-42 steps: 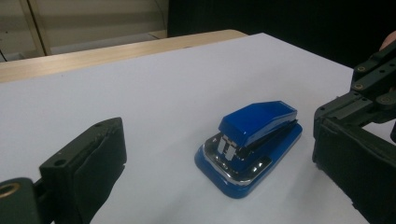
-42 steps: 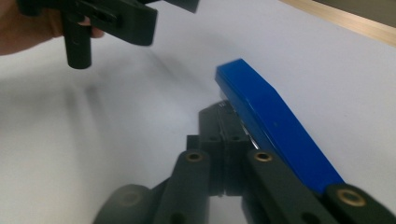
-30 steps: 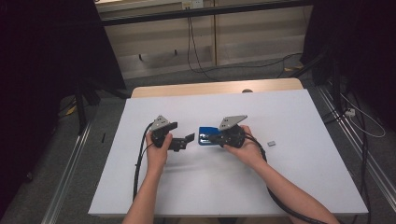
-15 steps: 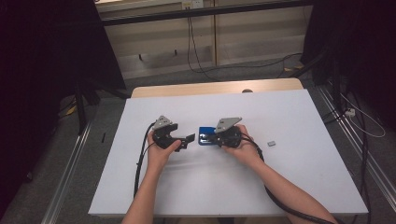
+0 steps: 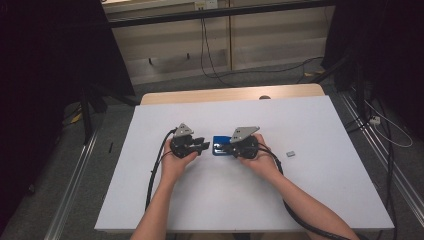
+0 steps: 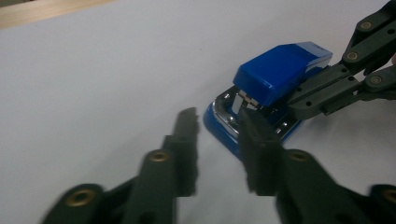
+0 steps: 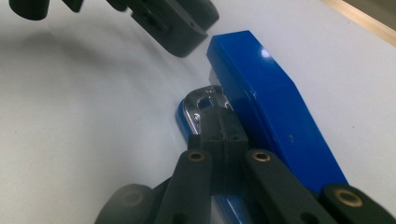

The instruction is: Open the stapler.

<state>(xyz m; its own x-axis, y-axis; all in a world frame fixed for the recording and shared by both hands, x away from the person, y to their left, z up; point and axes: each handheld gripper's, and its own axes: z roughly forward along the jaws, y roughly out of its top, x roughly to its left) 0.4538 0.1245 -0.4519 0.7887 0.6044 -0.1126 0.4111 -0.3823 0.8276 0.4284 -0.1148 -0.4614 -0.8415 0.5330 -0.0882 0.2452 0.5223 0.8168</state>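
Observation:
A blue stapler (image 5: 218, 146) lies mid-table on the white top, its lid raised off the chrome base (image 6: 227, 108). From the right, my right gripper (image 5: 223, 148) reaches along the stapler (image 7: 275, 107). Its jaws are pressed together (image 7: 218, 127) and lie in the gap between lid and base. My left gripper (image 5: 206, 146) faces the stapler's (image 6: 280, 70) front end from the left, a short way off. It stands open (image 6: 217, 122) with nothing between its fingers.
A small grey block (image 5: 290, 154) rests on the table to the right of my right hand. Black cables (image 5: 155, 170) trail back from both grippers toward the near edge. A wooden strip (image 5: 230, 94) runs along the far side.
My left gripper has moved right, closer to the stapler's front. The right gripper has edged slightly left along the stapler, which has stayed in place.

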